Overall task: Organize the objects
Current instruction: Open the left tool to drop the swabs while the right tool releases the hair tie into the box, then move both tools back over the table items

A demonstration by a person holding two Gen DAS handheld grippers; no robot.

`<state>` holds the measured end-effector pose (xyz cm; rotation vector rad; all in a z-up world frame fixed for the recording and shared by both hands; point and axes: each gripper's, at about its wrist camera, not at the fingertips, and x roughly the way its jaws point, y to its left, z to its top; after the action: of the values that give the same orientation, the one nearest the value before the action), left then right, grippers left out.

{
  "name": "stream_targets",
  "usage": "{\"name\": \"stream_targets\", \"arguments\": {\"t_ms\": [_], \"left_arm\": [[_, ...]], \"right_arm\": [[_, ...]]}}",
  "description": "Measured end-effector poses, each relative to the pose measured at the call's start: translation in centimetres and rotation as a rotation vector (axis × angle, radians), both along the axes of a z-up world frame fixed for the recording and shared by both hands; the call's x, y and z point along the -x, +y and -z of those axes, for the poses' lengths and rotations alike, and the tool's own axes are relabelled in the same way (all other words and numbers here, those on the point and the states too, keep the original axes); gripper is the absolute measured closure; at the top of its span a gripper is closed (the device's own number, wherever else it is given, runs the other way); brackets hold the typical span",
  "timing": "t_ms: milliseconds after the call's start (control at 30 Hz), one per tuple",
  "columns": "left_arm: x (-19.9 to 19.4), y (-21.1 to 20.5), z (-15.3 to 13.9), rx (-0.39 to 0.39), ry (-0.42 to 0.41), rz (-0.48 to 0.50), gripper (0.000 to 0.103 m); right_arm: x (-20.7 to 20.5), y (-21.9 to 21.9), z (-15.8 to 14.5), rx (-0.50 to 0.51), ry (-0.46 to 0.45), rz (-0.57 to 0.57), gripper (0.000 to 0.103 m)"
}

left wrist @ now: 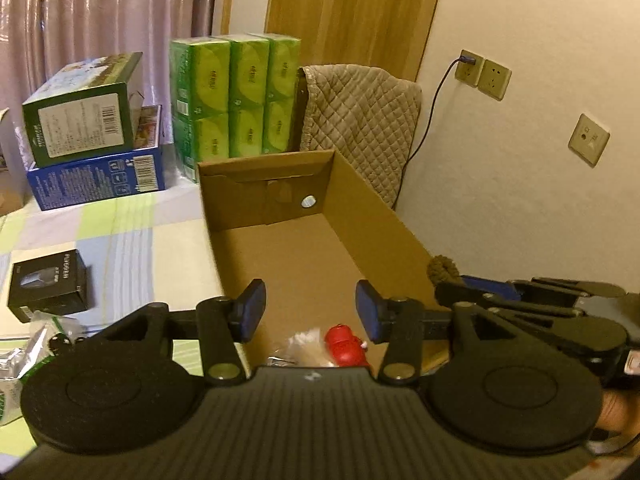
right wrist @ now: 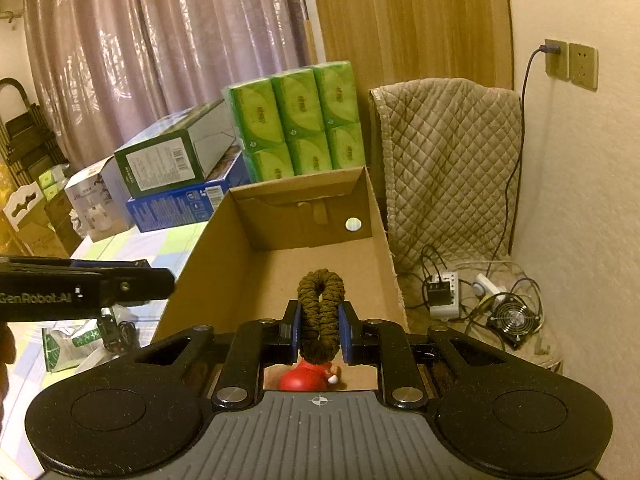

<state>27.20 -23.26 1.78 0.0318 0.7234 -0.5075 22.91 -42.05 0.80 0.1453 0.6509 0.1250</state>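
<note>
An open cardboard box [left wrist: 372, 216] [right wrist: 208, 248] lies on the bed. On its near floor sit a red toy [left wrist: 343, 345] [right wrist: 306, 378] and a clear plastic bag [left wrist: 302, 346]. My right gripper [right wrist: 320, 330] is shut on a brown fuzzy hair tie [right wrist: 320, 308], held upright above the box's near end. From the left wrist view that gripper [left wrist: 460, 286] reaches in from the right with the hair tie [left wrist: 442, 270] at the box's right wall. My left gripper [left wrist: 310, 312] hangs open over the box's near end, nothing between its fingers.
A small black box [left wrist: 48, 286] and foil packets [left wrist: 24, 352] lie on the striped bedsheet left of the cardboard box. Green and blue cartons [left wrist: 92, 136] and green tissue packs [left wrist: 236, 96] stand behind. A quilted chair [right wrist: 448, 168], power strip [right wrist: 442, 294] and fan [right wrist: 514, 320] are at right.
</note>
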Motion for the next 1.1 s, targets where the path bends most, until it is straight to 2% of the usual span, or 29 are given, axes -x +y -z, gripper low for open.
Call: {"name": "stream_targets", "arguments": {"t_ms": [233, 367, 400, 433, 467, 500, 733, 1100], "left_arm": [[0.5, 1.3, -0.1, -0.009, 0.000, -0.014, 0.058], [0.6, 1.7, -0.1, -0.012, -0.001, -0.015, 0.056], [0.6, 1.8, -0.1, -0.012, -0.002, -0.016, 0.055], [0.6, 1.9, -0.1, -0.012, -0.002, -0.016, 0.055], [0.7, 2.0, -0.1, -0.013, 0.000, -0.015, 0.055], [0.8, 2.2, -0.1, -0.015, 0.000, -0.014, 0.055], [1.3, 3.3, 0.3, -0.030, 0.001, -0.024, 0.055], [3.6, 5.6, -0.2, -0.044, -0.010, -0.038, 0.044]], "right_arm": [[0.0, 0.4, 0.1, -0.003, 0.010, -0.005, 0.087], [-0.2, 0.6, -0.2, -0.031, -0.016, -0.017, 0.087], [-0.4, 0.5, -0.3, -0.058, -0.033, -0.036, 0.077], [-0.6, 0.5, -0.3, -0.077, -0.035, -0.042, 0.054], [-0.7, 0.4, -0.3, -0.088, -0.033, -0.032, 0.047], [-0.7, 0.3, -0.4, -0.101, -0.039, -0.021, 0.045], [0.0, 0.0, -0.7, -0.102, -0.042, 0.002, 0.044], [2.3, 2.4, -2.6, -0.090, -0.040, -0.021, 0.041]]}}
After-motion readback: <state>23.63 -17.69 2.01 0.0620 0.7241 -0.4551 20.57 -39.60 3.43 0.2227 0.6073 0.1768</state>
